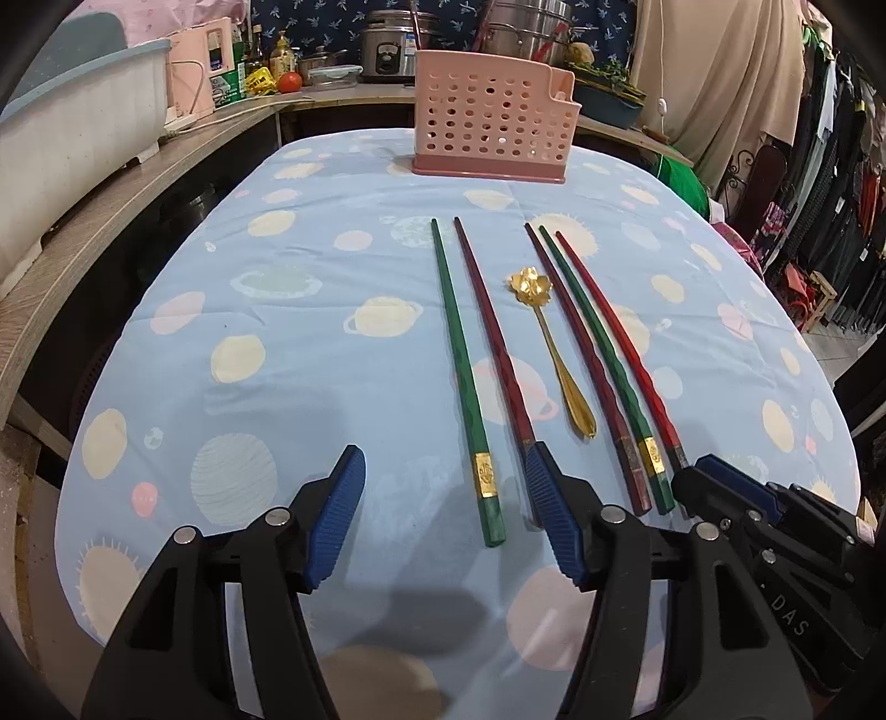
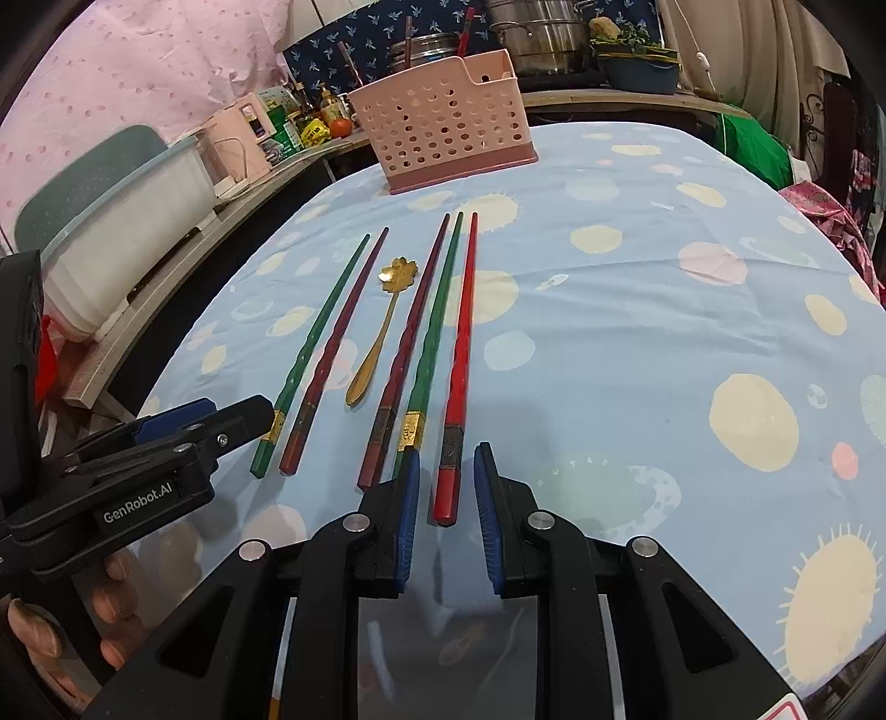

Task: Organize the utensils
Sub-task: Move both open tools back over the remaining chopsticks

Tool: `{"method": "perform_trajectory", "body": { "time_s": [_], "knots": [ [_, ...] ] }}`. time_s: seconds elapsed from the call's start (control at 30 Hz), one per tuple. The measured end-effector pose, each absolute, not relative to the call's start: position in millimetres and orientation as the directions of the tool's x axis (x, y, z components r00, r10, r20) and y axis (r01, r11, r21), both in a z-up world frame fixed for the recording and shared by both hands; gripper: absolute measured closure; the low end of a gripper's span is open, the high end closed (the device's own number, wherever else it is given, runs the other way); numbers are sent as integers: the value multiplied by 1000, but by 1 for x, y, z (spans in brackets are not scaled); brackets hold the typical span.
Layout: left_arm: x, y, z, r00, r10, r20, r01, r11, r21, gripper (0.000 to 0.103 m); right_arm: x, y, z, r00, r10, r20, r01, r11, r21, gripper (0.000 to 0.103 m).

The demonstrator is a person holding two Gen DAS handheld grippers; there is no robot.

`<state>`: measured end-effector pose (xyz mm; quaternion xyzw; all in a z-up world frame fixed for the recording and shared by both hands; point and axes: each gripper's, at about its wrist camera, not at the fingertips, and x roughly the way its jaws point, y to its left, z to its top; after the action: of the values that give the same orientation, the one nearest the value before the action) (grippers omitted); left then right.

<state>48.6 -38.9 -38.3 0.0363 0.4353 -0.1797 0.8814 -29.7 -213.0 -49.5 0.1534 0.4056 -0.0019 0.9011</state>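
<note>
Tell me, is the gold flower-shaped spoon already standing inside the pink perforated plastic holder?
No, the gold flower-shaped spoon lies flat on the blue tablecloth among the chopsticks, apart from the pink perforated plastic holder.

Wooden counter [image 1: 166, 160] behind; clothes rack [image 1: 841, 183] right; pink curtain [image 2: 138, 72].

Spoon [image 1: 545, 343] lies between chopsticks [image 1: 462, 365], holder [image 1: 490, 119] behind them.

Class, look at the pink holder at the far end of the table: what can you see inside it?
Through the holes of the pink holder little shows. Its walls hide the inside. Whether the stick tops above its rim stand inside or behind cannot be told.
</note>
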Motion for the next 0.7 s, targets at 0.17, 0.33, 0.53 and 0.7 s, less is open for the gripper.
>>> {"method": "perform_trajectory", "body": {
  "time_s": [0.17, 0.33, 0.53, 0.7],
  "knots": [
    [46, -41, -44, 563, -261, -784, 345, 936, -65, 45, -31, -211, -51, 682, 99, -724, 131, 958, 254, 85],
    [46, -41, -50, 566, -238, -789, 338, 940, -40, 46, -32, -207, -51, 690, 71, -720, 125, 968, 215, 85],
    [46, -42, -53, 578, -218, -787, 334, 942, -15, 46, -33, -206, -52, 698, 59, -714, 124, 972, 202, 85],
    [44, -44, -54, 590, -208, -780, 333, 943, 1, 51, -34, -204, -53, 704, 49, -708, 122, 974, 189, 85]
  ]
}}
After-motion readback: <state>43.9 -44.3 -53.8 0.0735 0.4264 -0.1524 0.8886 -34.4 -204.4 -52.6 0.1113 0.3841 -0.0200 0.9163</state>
